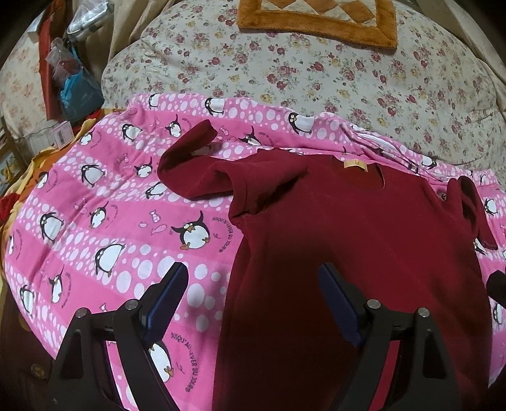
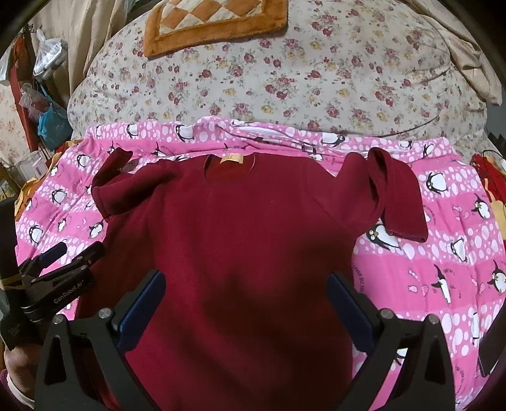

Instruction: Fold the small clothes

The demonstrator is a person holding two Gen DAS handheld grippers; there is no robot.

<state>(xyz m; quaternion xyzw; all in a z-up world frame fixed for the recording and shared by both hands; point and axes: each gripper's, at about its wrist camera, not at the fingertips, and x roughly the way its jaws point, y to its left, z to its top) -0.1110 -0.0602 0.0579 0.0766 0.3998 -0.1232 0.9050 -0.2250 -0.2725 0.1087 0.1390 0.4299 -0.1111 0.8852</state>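
Note:
A small dark red long-sleeved top (image 2: 246,246) lies flat on a pink penguin-print blanket (image 2: 442,253), collar with a yellow label (image 2: 231,159) at the far side. Its left sleeve (image 2: 110,186) bends back upward; its right sleeve (image 2: 395,202) folds down beside the body. My left gripper (image 1: 253,284) is open and empty, hovering over the top's left edge (image 1: 240,253); it also shows in the right wrist view (image 2: 69,253). My right gripper (image 2: 246,294) is open and empty above the top's lower middle.
A floral quilt (image 2: 284,79) is bunched behind the blanket, with an orange patchwork mat (image 2: 215,25) on it. Bags and boxes (image 1: 72,79) crowd the far left. Red and yellow cloth (image 2: 490,183) lies at the right edge.

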